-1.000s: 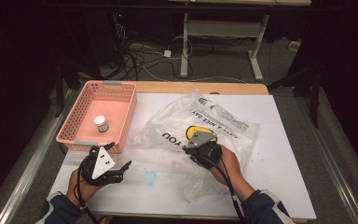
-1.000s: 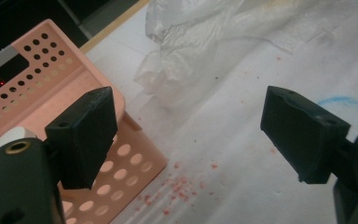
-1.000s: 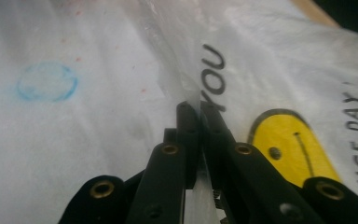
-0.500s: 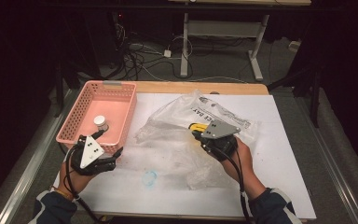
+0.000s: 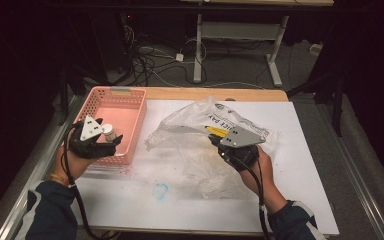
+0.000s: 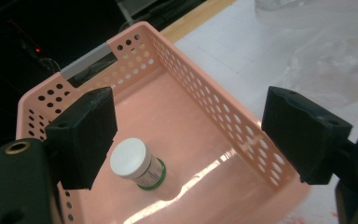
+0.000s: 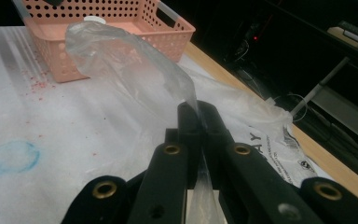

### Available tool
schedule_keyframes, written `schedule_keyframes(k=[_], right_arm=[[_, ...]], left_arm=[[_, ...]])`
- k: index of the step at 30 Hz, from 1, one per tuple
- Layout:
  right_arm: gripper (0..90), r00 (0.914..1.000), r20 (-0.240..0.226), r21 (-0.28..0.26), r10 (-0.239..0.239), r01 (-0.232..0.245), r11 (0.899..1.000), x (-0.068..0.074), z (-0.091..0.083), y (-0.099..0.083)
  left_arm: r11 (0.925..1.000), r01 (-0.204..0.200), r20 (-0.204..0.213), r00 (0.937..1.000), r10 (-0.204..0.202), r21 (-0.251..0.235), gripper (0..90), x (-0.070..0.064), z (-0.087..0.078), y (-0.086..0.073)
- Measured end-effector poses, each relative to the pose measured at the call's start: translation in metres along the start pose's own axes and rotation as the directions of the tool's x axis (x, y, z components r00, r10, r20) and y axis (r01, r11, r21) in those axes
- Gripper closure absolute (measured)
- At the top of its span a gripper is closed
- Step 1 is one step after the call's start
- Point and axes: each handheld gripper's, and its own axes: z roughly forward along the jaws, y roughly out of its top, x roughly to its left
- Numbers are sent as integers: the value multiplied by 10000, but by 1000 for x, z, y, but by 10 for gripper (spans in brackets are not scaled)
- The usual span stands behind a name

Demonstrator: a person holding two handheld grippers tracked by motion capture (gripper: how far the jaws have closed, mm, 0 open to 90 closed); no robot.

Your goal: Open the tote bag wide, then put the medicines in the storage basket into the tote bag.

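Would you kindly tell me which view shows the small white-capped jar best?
The left gripper view: the jar lies in the pink basket, cap and green band plain. The high view shows it small beside the left claw; the right gripper view shows just its cap.

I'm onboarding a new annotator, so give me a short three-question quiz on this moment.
1. True or false: the right hand-held gripper is shut on the clear plastic bag.
2. What lies in the pink basket? A) small white-lidded jar B) spoon C) cup
3. Fill in: the left hand-held gripper has its jaws ____ above the basket.

Key: 1 true; 2 A; 3 open
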Motion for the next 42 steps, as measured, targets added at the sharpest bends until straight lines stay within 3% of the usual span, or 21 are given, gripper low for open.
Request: schedule_keyframes(k=[1, 4, 8, 9, 11, 13, 18, 19, 20, 21, 22, 23, 24, 25, 27, 29, 30, 33, 34, 40, 42], right_arm=[[900, 10000, -43, -20, -13, 13, 10000, -1, 0, 1], [900, 10000, -59, -36, -14, 14, 10000, -2, -1, 0], [900, 9999, -126, -29, -34, 34, 10000, -3, -1, 0], [900, 9999, -127, 2, -50, 50, 10000, -4, -1, -1], [900, 9999, -128, 5, -14, 14, 10000, -4, -1, -1], [900, 9998, -169, 14, -45, 45, 10000, -4, 0, -1], [900, 9996, -250, 22, -137, 138, 9999, -1, -1, -1], [900, 9996, -255, 12, -145, 145, 9999, -1, -1, -2], [900, 9996, -243, 12, -154, 154, 9999, -1, -1, -2], [900, 9996, -235, 47, -157, 158, 9999, -1, -1, -4], [900, 9994, -296, 134, -165, 169, 9998, 0, 0, -5], [900, 9994, -296, 134, -165, 169, 9998, 0, 0, -5], [900, 9993, -324, 153, -201, 206, 9997, 1, 0, -6], [900, 9991, -351, 183, -242, 249, 9995, 2, 1, -7], [900, 9990, -365, 193, -261, 268, 9995, 2, 1, -7], [900, 9990, -373, 203, -227, 235, 9995, 0, 2, -8], [900, 9991, -374, 225, -207, 216, 9995, 0, 2, -8], [900, 9990, -415, 228, -132, 141, 9996, -1, 3, -10], [900, 9990, -423, 233, -133, 143, 9996, -1, 3, -10], [900, 9990, -420, 254, -136, 146, 9996, -1, 2, -10], [900, 9989, -439, 263, -173, 184, 9995, -1, 3, -10]], left_arm=[[9995, 111, 186, 9998, -117, 288, 176, 5, 8, 2], [9946, 120, 108, 9999, -132, 1034, 177, 14, 27, 2], [9752, 436, 240, 9985, -500, 2172, 176, 28, 53, -2], [9643, 439, 366, 9978, -553, 2610, 175, 32, 58, 0], [9589, 406, 224, 9986, -488, 2808, 168, 37, 62, 4], [9362, 264, -45, 9996, -265, 3505, 171, 42, 68, 8], [8781, -39, 459, 9987, -206, 4784, 172, 48, 90, 7], [8629, -132, 617, 9979, -209, 5053, 173, 48, 95, 5], [8426, -287, 704, 9975, -109, 5378, 183, 48, 101, 4], [8323, -389, 767, 9970, -44, 5529, 194, 49, 104, 4], [8304, -354, 748, 9972, -76, 5560, 254, 50, 106, 4], [8295, -284, 739, 9971, -155, 5577, 254, 51, 107, 4], [8237, -214, 709, 9972, -229, 5666, 285, 54, 109, 3], [8197, -197, 678, 9974, -234, 5725, 379, 57, 109, 2], [8102, -159, 790, 9962, -376, 5859, 405, 61, 110, -1], [7932, -155, 782, 9961, -406, 6088, 403, 65, 110, -5], [7896, -128, 791, 9958, -453, 6135, 403, 67, 110, -6], [8152, -79, 1002, 9931, -615, 5791, 464, 69, 106, -6], [8191, -147, 1020, 9933, -536, 5734, 473, 68, 106, -6], [8258, -378, 1119, 9932, -308, 5628, 480, 65, 106, -4], [8334, -385, 1107, 9935, -273, 5513, 482, 65, 105, -4]])
